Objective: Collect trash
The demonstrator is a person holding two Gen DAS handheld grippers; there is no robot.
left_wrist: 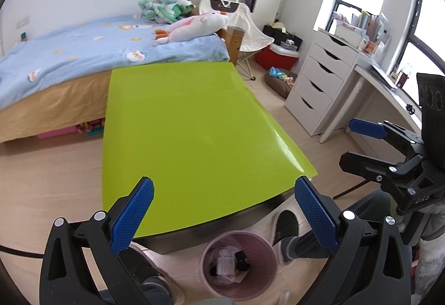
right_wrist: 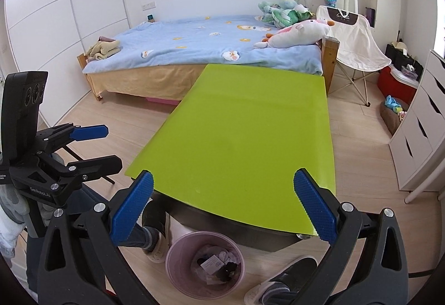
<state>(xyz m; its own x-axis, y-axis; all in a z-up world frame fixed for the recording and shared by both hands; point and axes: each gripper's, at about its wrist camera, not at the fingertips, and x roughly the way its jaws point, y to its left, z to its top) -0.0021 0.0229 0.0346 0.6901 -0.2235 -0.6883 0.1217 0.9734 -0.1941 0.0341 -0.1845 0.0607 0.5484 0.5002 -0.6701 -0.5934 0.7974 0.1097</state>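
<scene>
A pink plastic waste bin (left_wrist: 238, 266) stands on the pale wood floor (left_wrist: 50, 166) at the near edge of the green table (left_wrist: 189, 121), partly under its dark rim. It is round and slightly translucent, its mouth facing up — inside lies a heap of trash (left_wrist: 229, 263): crumpled white paper, a flat white packet with small print, and a few black scraps.

The left gripper (left_wrist: 224, 210) hangs above the bin with its blue-padded jaws spread wide and nothing between them. The right gripper (right_wrist: 222, 207) is held just to the right of it, jaws equally wide apart and empty; the bin shows below them in the right wrist view too.

The person's feet in grey slippers (right_wrist: 281, 280) stand on either side of the bin. Beyond the table's far end is a bed (right_wrist: 200, 46) with a blue cover and plush toys (right_wrist: 294, 32).
</scene>
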